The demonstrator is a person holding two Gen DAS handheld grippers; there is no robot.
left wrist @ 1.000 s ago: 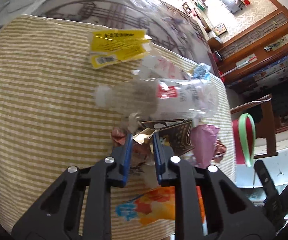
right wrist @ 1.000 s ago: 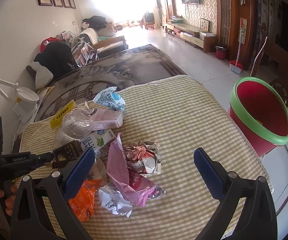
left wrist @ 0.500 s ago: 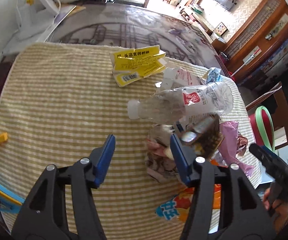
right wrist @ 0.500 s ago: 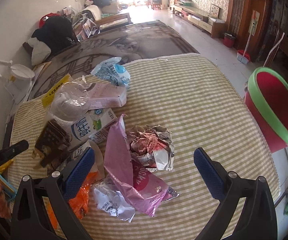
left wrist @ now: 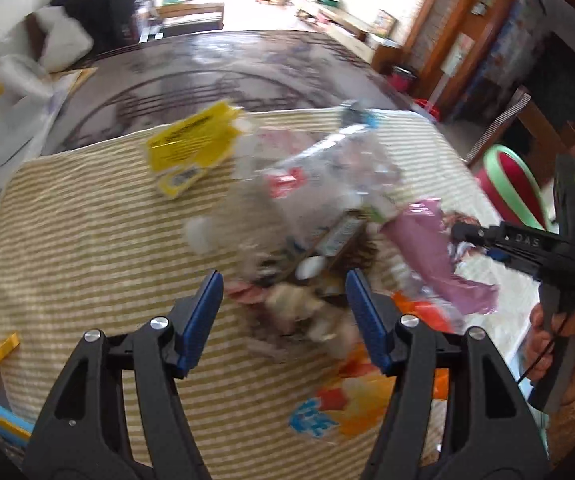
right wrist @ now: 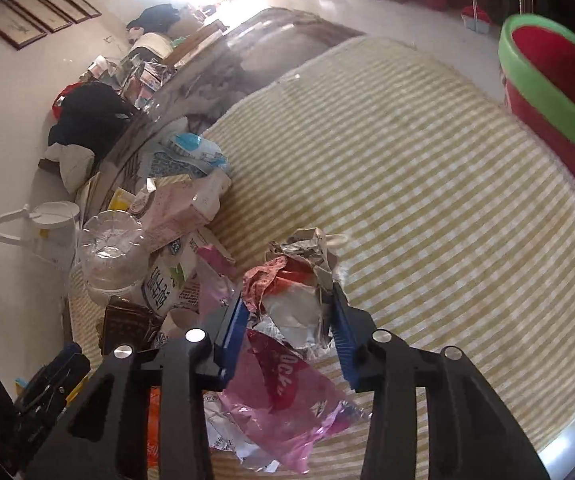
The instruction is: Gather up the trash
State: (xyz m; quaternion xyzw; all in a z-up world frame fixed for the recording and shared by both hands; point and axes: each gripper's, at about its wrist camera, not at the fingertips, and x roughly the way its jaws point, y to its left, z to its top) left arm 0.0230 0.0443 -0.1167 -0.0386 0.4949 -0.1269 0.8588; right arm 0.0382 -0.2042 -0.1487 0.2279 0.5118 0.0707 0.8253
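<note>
**Right tool closing on the foil wrapper**

Now we look over the bench [right wrist: 427,184], its striped yellow cloth taking up most of both views, with the red bin [right wrist: 555,92] and its green rim off the far right edge. Against that bin the trash heap is small: a clear plastic bottle [right wrist: 107,252], a pink carton [right wrist: 179,208], a pink wrapper [right wrist: 287,396] and, next to it, the crumpled foil wrapper [right wrist: 299,300].

Our right tool [right wrist: 287,330] has just been closing, and its blue pads now sit against both flanks of the foil wrapper, pressing on it as far as we can judge. Our left tool [left wrist: 283,316] has just been opening; it hangs released over the near side of the heap, nothing gripped.

We judge the foil wrapper very light, thin and springy: it will crush, not resist, and its slick skin may slide out. A hold across the thick crumpled middle seems safer than a loose corner. The pink wrapper lies just under it and might drag along.

Motion blur smears the left view, so the scraps between those pads stay unreadable. How much of the wrapper's lower edge is pinched we cannot see.
</note>
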